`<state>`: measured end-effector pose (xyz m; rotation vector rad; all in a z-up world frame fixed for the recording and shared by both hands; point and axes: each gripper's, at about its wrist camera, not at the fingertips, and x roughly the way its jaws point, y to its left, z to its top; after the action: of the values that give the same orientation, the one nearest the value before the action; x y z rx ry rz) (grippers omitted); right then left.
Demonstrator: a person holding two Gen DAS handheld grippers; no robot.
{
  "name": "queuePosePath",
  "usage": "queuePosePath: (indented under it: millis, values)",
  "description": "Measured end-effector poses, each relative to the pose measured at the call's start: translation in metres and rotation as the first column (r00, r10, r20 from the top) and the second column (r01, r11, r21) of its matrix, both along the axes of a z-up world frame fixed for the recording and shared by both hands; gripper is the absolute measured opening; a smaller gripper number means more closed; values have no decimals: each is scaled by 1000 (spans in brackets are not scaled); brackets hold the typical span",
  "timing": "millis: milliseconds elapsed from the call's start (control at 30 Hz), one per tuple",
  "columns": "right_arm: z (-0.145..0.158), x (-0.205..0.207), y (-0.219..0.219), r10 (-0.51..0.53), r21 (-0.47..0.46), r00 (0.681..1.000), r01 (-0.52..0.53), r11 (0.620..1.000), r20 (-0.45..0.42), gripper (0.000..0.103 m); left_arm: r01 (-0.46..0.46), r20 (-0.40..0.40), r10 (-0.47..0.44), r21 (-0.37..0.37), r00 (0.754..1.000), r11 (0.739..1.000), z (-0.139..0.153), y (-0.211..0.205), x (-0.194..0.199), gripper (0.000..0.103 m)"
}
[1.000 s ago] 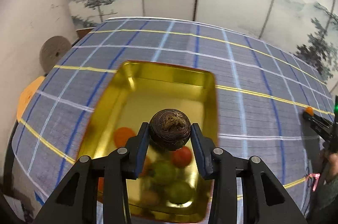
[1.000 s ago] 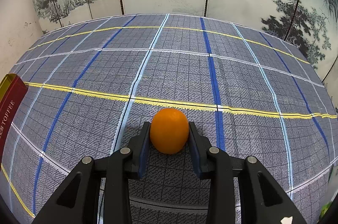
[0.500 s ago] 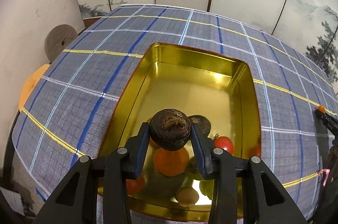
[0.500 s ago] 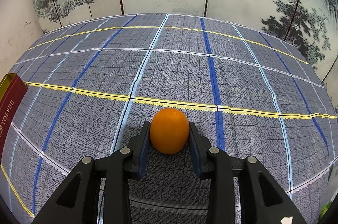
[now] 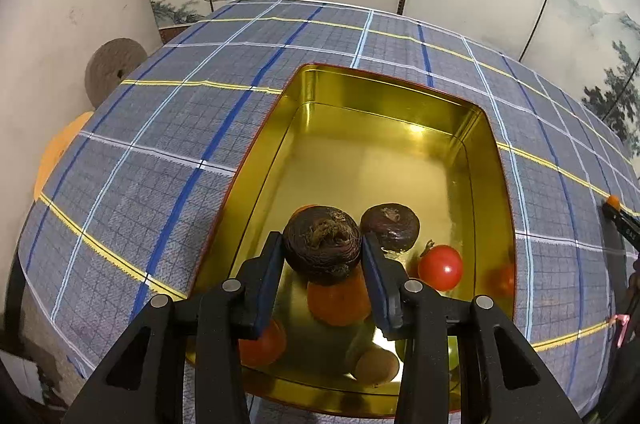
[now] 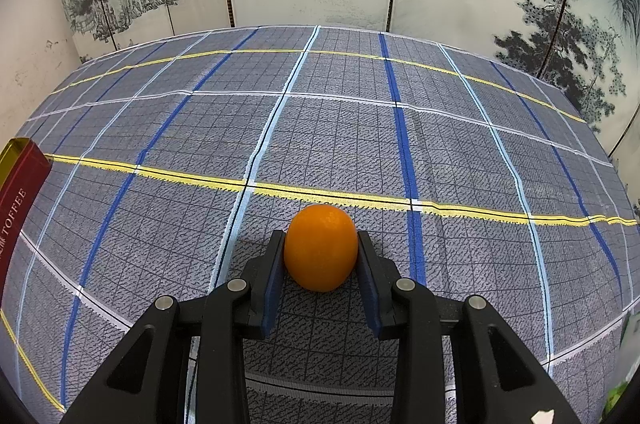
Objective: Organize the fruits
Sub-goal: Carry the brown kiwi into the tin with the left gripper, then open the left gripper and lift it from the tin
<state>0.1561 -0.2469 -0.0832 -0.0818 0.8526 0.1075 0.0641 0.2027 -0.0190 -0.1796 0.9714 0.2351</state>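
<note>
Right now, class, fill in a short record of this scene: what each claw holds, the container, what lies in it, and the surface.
left claw: shut on a dark brown fruit, above the tin
right claw: shut on an orange
container: gold tin, open
in the tin: second dark fruit, red tomato, orange fruit, others partly hidden
surface: plaid tablecloth

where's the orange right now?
Right wrist view: the orange sits clamped in the right gripper, over the plaid tablecloth, right of the red toffee tin.
</note>
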Motion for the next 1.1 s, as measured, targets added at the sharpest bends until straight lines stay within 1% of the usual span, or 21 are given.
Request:
queuePosePath:
  millis: [600,667,733,833,1100]
  values:
    - [0,0,0,0,0,1000,0,1000,0,32,-3,-16,3,41,1000,999,-3,-3,1,42]
    - [0,0,0,0,-1,1000,0,1000,0,32,-6,-15,7,43,1000,999,-3,-3,-1,44]
    - [0,0,0,0,-1,1000,0,1000,0,32,-9,-15,10,46,1000,999,-3,-2,-2,47]
    - [0,0,0,0,0,1000,0,1000,0,32,-11,-14,12,64,1000,998,-3,-5,-3,50]
    - [0,0,-1,-2,-1,1000,2,1000,-1,32,-11,-8,12,74,1000,997,-1,-7,-6,52]
